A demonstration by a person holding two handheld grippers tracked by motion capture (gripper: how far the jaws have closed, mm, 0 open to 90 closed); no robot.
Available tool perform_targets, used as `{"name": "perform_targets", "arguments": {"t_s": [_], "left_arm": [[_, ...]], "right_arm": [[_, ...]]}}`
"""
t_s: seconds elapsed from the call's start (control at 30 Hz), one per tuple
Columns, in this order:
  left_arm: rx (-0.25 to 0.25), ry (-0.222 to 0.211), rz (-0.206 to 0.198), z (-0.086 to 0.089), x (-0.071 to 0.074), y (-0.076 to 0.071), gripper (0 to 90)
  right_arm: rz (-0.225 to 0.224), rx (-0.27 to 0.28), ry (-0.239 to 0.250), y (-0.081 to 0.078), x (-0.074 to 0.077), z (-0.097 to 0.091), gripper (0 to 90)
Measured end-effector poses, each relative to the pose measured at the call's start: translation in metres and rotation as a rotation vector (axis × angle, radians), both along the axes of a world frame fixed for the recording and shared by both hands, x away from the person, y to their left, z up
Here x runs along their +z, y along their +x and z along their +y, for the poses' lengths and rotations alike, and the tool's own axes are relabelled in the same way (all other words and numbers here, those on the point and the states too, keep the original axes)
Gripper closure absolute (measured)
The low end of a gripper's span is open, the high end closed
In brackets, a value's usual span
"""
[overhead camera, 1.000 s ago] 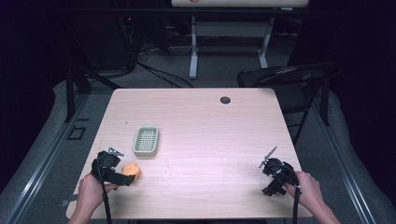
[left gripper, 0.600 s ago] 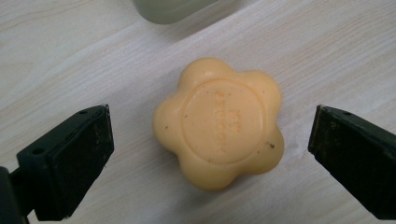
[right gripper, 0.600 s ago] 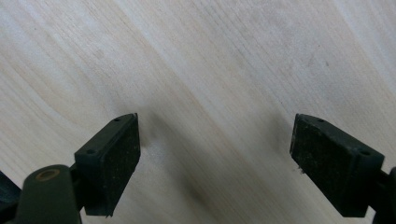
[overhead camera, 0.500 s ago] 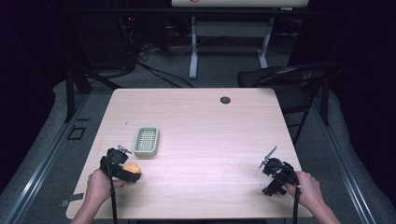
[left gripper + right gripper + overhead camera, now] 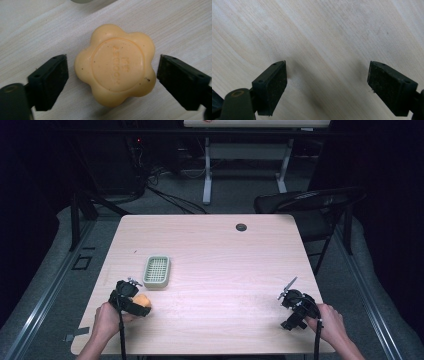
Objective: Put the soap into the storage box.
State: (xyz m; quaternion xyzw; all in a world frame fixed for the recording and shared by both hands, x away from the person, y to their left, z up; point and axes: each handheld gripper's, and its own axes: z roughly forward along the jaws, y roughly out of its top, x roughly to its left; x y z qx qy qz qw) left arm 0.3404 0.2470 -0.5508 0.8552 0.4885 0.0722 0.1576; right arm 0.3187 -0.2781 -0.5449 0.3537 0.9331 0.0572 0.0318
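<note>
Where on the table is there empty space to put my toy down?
The wide middle of the light wooden table, between the pale green slotted tray and the right gripper. It's crowded where the flower-shaped orange soap lies.

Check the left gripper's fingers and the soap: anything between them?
Nothing: in the left gripper view, bare table shows in the narrow gaps between each of the closing fingers and the soap.

Flower-shaped orange soap [image 5: 115, 66], embossed round face up, lying flat on table near front-left corner, beside green tray.
</note>
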Motion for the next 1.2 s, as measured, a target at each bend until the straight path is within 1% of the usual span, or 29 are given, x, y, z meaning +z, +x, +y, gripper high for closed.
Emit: {"name": "perform_targets", "arguments": {"t_s": [0.03,0.1,0.13,0.17,0.27,0.3,0.33,0.47,0.53,0.63,0.77,0.93,1.07,1.2], "left_arm": [[-0.005,-0.001,0.004,0.0,0.0,0.0,16.2],[-0.011,-0.008,0.006,0.0,-0.001,0.0,17.7],[-0.016,-0.003,0.006,0.0,-0.001,0.0,22.0],[-0.015,0.001,0.005,0.0,-0.001,0.0,22.7],[-0.017,0.01,0.006,0.0,-0.002,0.0,24.9],[-0.014,0.006,0.007,0.001,-0.003,0.0,25.4],[-0.016,0.008,0.012,0.001,-0.003,0.0,25.6],[-0.016,0.012,0.007,0.0,-0.003,0.0,25.9],[-0.024,0.014,0.007,0.0,-0.003,0.0,26.3],[-0.029,0.013,0.005,0.0,-0.003,0.0,26.5],[-0.04,0.012,0.012,0.0,-0.002,-0.001,26.7],[-0.034,0.003,-0.005,0.002,0.003,-0.001,26.7],[-0.036,0.0,0.001,0.004,0.004,-0.002,26.7],[-0.032,-0.005,-0.006,0.005,0.007,-0.002,26.7]], "right_arm": [[0.001,0.0,-0.001,0.0,0.0,0.0,15.7],[0.0,0.0,-0.004,0.0,0.0,0.0,15.8],[0.0,0.001,-0.009,0.0,0.0,0.0,15.7],[0.001,0.001,-0.002,0.0,0.0,0.0,15.7],[0.0,0.001,-0.01,0.0,0.0,0.0,15.7],[0.0,0.0,-0.008,0.0,0.0,0.0,15.8],[-0.001,0.001,-0.007,0.0,0.0,0.0,15.8],[0.002,0.002,-0.002,0.0,0.0,0.0,15.7],[0.001,0.004,-0.01,0.0,0.0,0.0,15.8],[0.002,0.003,-0.009,0.0,0.0,0.0,15.8],[0.001,0.004,-0.009,0.0,0.0,0.0,15.8],[0.002,0.005,-0.009,0.0,0.0,0.0,15.7],[0.003,0.005,-0.008,0.0,0.0,0.0,15.7],[0.003,0.006,-0.002,0.0,0.0,-0.001,15.7]]}}
